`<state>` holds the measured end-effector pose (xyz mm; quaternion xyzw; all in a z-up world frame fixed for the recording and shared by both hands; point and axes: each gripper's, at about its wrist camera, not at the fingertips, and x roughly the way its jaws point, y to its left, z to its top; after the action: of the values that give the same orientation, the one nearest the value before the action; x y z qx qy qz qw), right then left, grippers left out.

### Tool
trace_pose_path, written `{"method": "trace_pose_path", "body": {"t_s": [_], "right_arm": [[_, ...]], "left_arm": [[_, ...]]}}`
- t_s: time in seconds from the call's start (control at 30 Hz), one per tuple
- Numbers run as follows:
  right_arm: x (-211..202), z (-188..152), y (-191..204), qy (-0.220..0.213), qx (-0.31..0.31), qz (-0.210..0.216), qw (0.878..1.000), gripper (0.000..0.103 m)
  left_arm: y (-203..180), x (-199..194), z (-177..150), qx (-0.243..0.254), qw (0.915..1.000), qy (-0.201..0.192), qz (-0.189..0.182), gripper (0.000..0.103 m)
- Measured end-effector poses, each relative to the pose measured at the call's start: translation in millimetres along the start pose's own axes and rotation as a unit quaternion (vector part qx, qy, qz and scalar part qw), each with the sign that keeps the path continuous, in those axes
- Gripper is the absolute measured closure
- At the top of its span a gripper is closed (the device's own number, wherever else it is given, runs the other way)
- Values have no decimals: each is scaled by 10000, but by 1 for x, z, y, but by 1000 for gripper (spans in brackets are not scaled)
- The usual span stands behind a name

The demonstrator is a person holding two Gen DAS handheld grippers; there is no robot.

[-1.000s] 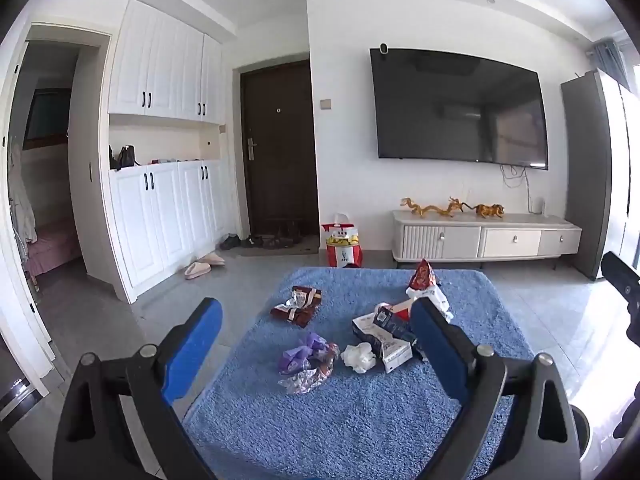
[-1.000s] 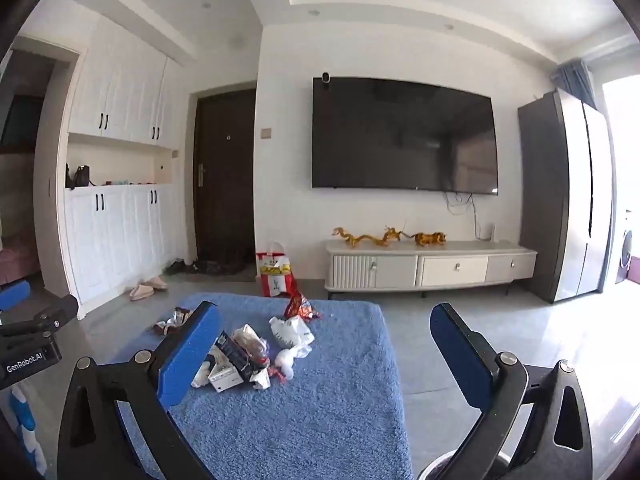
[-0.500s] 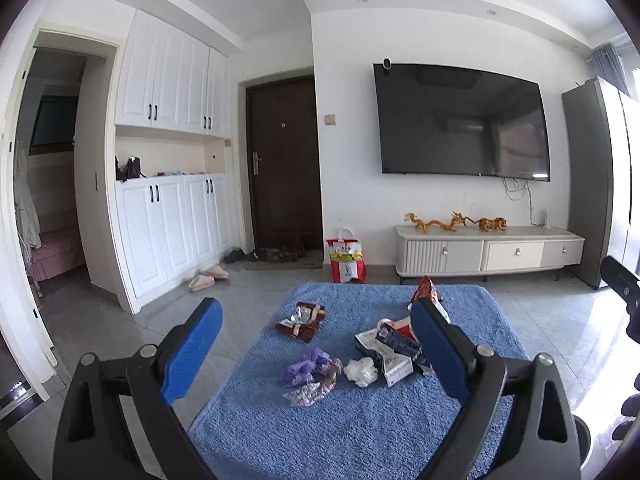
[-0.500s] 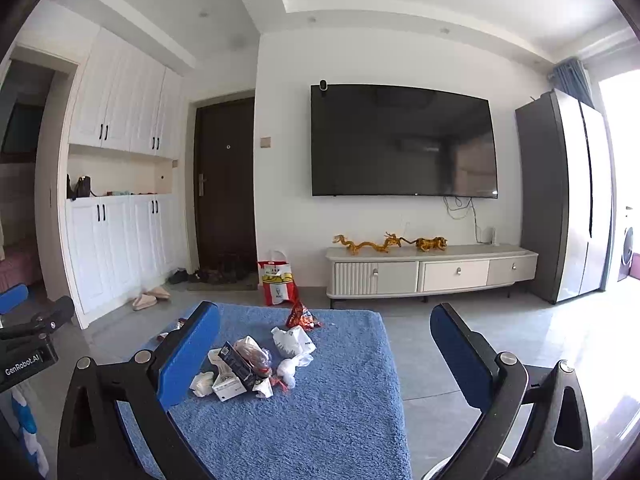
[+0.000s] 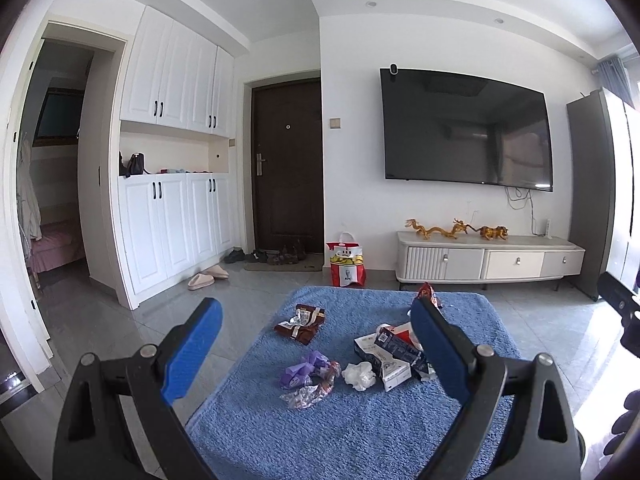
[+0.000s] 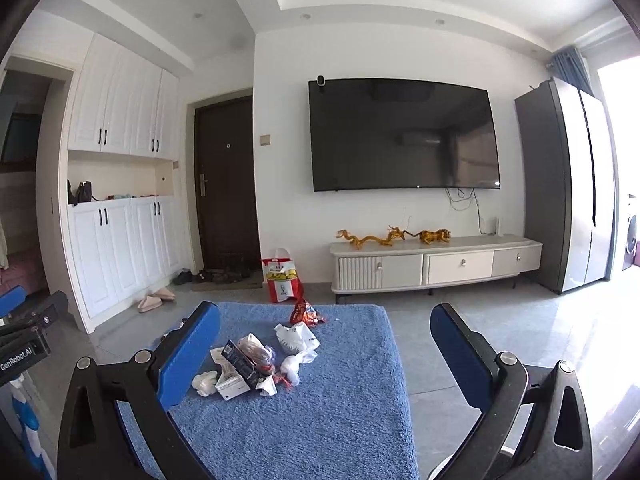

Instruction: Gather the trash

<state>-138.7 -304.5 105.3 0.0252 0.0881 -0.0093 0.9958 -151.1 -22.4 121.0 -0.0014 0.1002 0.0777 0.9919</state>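
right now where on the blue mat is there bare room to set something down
The near stretch of the blue mat, between the trash pile and both open tools, is bare, as is its right strip beside the white bag. Crowded: the middle and left, from the red wrapper to the purple wrapper.

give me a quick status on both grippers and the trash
Left gripper open, empty. Right gripper open, empty. Trash pile untouched on blue mat. Nothing blocking.

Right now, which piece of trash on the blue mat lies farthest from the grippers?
The red-orange snack wrapper at the blue mat's far edge, nearest the TV stand; the other trash sits closer in.
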Motion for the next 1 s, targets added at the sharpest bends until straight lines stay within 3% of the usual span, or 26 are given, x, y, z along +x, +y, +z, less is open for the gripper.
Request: {"method": "trace_pose_path", "body": {"t_s": [0.23,0.63,1.0], "right_arm": [[-2,0,4,33,-30,214,9998,0],[3,-4,7,181,-262,121,9994,0],[0,-1,0,-79,-140,39,9999,0]], "left_arm": [[8,0,-1,-156,9998,-33,70,8],[4,-2,0,-30,10000,-1,93,7],[0,-12,4,79,9998,-99,173,7]]}}
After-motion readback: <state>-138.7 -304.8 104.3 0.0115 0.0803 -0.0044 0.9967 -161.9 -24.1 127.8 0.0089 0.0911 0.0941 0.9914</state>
